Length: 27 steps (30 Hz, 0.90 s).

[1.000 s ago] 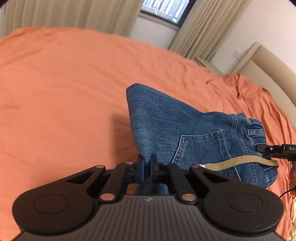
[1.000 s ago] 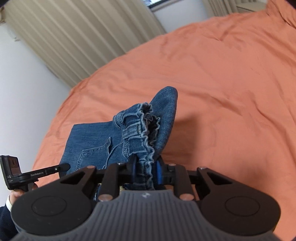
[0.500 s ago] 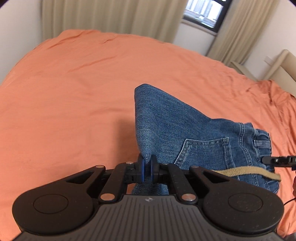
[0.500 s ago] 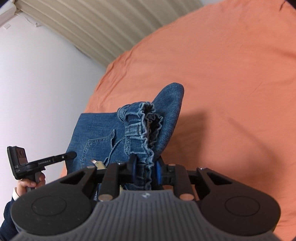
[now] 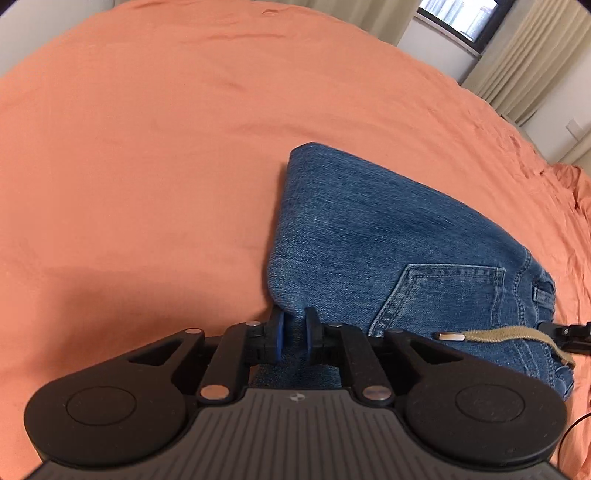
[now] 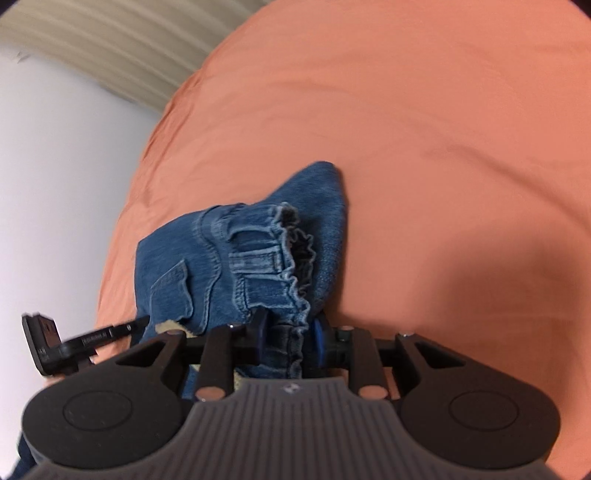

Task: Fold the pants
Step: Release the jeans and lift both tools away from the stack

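Your blue jeans [image 5: 369,236] lie folded on the bed, on a smooth orange sheet [image 5: 147,147] with only a few soft wrinkles. The cloth is thick denim with a faded, grainy look and pale stitching. In the left wrist view you can see a back pocket [image 5: 443,295] with a pointed bottom, and a flat tan string [image 5: 517,334] with a small metal tip lying across the denim. Your left claw [image 5: 294,334] has its two round blue pads on either side of a folded edge of the jeans. Its jaws have just been opening, and a small gap shows beside the left pad, so the hold looks loose, with the cloth between the pads. Your right claw [image 6: 290,338] is at the waistband [image 6: 291,266], which is bunched and frilly like a ruffle, with a belt loop [image 6: 255,262] sewn flat beside it. Its jaws have just been opening too, with the thick waistband between the pads, and the left pad sits apart from the cloth. The far corner of the jeans makes a rounded point on the sheet. Beige curtains [image 5: 517,70] with long straight folds hang behind the bed, next to a dark window [image 5: 458,16].
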{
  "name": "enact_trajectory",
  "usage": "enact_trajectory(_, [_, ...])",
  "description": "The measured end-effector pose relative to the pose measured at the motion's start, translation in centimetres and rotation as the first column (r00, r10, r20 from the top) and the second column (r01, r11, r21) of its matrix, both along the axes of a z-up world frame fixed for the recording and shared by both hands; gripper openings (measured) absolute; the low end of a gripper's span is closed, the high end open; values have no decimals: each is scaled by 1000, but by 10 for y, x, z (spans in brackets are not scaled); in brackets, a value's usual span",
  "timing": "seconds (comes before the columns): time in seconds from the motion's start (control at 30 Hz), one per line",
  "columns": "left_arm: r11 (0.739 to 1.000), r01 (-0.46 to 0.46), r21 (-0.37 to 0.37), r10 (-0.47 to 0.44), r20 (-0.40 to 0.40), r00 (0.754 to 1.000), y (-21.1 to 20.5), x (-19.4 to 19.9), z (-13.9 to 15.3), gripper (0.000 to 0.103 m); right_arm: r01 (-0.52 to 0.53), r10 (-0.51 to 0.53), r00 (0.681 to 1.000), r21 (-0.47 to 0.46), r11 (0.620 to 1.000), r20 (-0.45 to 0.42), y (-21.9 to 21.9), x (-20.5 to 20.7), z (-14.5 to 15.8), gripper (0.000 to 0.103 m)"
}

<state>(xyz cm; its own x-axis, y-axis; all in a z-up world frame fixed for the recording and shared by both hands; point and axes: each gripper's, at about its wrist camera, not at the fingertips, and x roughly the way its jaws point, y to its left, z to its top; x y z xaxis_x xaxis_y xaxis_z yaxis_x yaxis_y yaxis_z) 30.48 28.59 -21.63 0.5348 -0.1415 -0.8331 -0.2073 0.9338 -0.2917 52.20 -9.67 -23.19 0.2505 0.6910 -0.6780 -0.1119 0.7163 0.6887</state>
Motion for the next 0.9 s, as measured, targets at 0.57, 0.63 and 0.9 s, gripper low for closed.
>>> enact_trajectory(0.57, [959, -41, 279, -21, 215, 976, -42, -82, 130, 41, 71, 183, 872, -487, 870, 454, 9, -84, 163, 70])
enact_trajectory(0.63, [950, -63, 305, -20, 262, 965, -59, -97, 157, 57, 102, 192, 840, -495, 863, 508, 12, -103, 190, 77])
enact_trajectory(0.9, [904, -246, 349, 62, 463, 884, -133, -182, 223, 81, 206, 176, 693, -426, 881, 699, 10, -203, 279, 81])
